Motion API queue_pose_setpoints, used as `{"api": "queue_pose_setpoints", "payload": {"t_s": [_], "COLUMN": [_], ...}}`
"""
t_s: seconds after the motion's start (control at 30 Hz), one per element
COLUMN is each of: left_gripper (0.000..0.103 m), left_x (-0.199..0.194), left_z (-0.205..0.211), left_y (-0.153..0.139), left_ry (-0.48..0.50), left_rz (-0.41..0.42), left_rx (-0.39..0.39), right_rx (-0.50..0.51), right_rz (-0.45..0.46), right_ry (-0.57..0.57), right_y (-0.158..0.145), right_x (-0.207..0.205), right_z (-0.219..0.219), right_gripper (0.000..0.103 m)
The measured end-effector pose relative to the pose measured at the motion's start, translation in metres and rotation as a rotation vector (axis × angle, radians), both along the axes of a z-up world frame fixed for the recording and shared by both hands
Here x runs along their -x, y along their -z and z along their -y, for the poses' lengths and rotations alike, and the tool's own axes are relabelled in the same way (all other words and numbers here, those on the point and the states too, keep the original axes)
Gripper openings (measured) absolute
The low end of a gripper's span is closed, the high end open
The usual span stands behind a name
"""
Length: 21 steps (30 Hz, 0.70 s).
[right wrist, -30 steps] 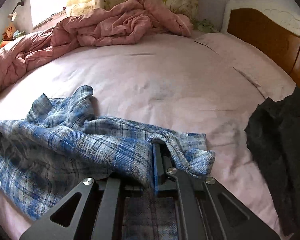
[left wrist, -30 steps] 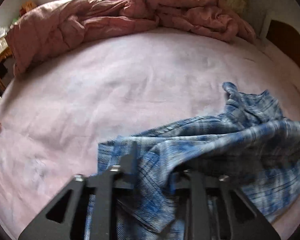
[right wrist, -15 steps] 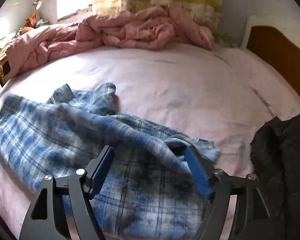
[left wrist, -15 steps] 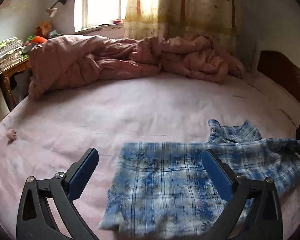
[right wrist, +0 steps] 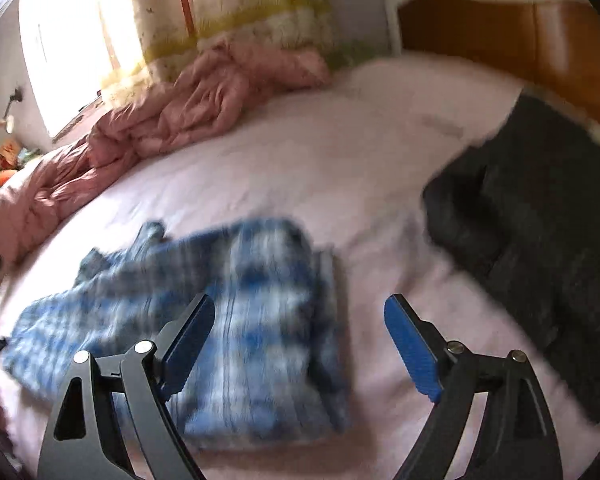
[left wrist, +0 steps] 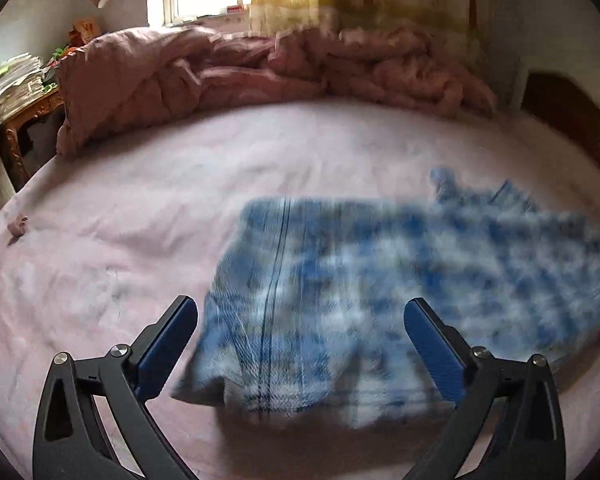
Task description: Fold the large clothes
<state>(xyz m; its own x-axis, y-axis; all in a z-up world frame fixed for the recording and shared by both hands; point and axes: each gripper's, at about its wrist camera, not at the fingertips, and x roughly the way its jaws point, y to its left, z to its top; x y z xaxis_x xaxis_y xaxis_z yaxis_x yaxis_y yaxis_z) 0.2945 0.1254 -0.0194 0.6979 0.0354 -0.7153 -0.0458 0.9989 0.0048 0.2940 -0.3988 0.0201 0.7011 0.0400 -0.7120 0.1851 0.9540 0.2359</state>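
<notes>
A blue and white plaid shirt (left wrist: 380,280) lies folded over on the pink bedsheet (left wrist: 180,184), blurred by motion in both views. My left gripper (left wrist: 300,336) hangs open above the shirt's near left edge, and its blue pads press on nothing. In the right wrist view the plaid shirt (right wrist: 252,328) lies at the lower left. My right gripper (right wrist: 300,340) is above its right edge, jaws still opening, with nothing pinched between the pads. One sleeve end (right wrist: 148,236) sticks out at the shirt's far side.
A crumpled pink quilt (left wrist: 260,72) lies along the far side of the bed under the curtained window. A dark garment (right wrist: 540,248) lies to the right by the wooden headboard (right wrist: 500,36). A wooden side table with papers (left wrist: 16,96) stands at the far left.
Both grippers let go of the shirt and opened wide. They drew back from it, and the shirt settled flat on the sheet. The right view has rolled and swung toward the dark garment.
</notes>
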Motion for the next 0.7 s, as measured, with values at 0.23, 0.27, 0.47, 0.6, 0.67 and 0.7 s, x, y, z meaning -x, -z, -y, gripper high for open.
{"api": "queue_pose_setpoints", "payload": {"t_s": [0.23, 0.27, 0.47, 0.6, 0.67, 0.7], "left_gripper": [0.102, 0.102, 0.102, 0.096, 0.096, 0.096], "left_x": [-0.006, -0.005, 0.007, 0.025, 0.041, 0.052], "left_z": [-0.009, -0.009, -0.002, 0.004, 0.008, 0.012], "left_y": [0.017, 0.018, 0.015, 0.001, -0.014, -0.024], "left_ry": [-0.058, -0.058, -0.056, -0.143, -0.142, -0.129], "left_rz": [-0.036, -0.032, 0.030, 0.106, 0.187, 0.228], "left_rx": [0.022, 0.010, -0.040, -0.113, -0.106, -0.101], "right_rx": [-0.039, -0.028, 0.110, 0.136, 0.149, 0.165], "right_rz": [-0.096, -0.114, -0.025, -0.079, -0.051, -0.042], "right_ry": [-0.064, -0.086, -0.031, -0.011, 0.008, 0.013], "right_y": [0.032, 0.037, 0.013, 0.029, 0.028, 0.023], "right_x": [-0.004, -0.006, 0.015, 0.017, 0.025, 0.029], "right_z": [-0.011, -0.016, -0.035, -0.037, -0.038, -0.039], "right_gripper": [0.054, 0.036, 0.014, 0.019, 0.022, 0.023]}}
